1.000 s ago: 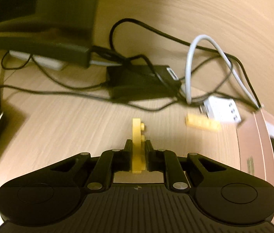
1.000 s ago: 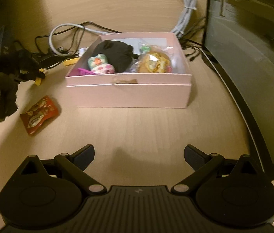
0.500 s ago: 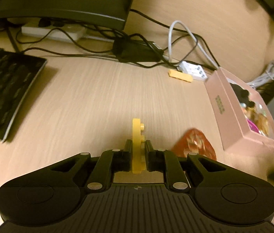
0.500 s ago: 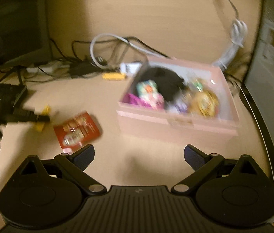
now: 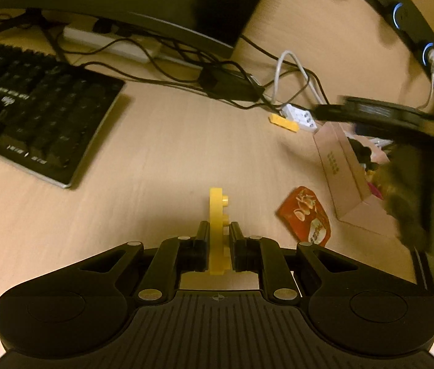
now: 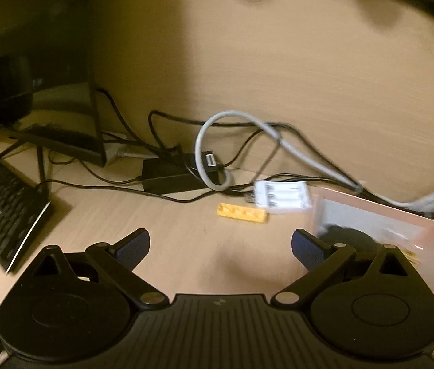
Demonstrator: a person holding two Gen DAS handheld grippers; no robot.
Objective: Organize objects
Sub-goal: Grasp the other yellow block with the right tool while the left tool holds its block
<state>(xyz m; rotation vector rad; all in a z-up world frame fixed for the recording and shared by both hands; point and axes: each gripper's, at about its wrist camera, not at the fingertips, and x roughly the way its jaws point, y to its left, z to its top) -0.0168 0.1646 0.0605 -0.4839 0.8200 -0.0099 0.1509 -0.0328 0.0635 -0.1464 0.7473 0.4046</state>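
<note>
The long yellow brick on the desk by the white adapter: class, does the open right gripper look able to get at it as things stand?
Probably yes. The right gripper stands open and empty, the long yellow brick lies ahead on bare desk, and the white adapter and cables sit behind it, not across the approach.

The left gripper (image 5: 218, 240) is showing a black ribbed body, two round discs at its sides and silver screws on the black linkage arms. The right gripper (image 6: 220, 246) is looking the same, but its finger pads (image 6: 132, 247) are dark blue.
</note>
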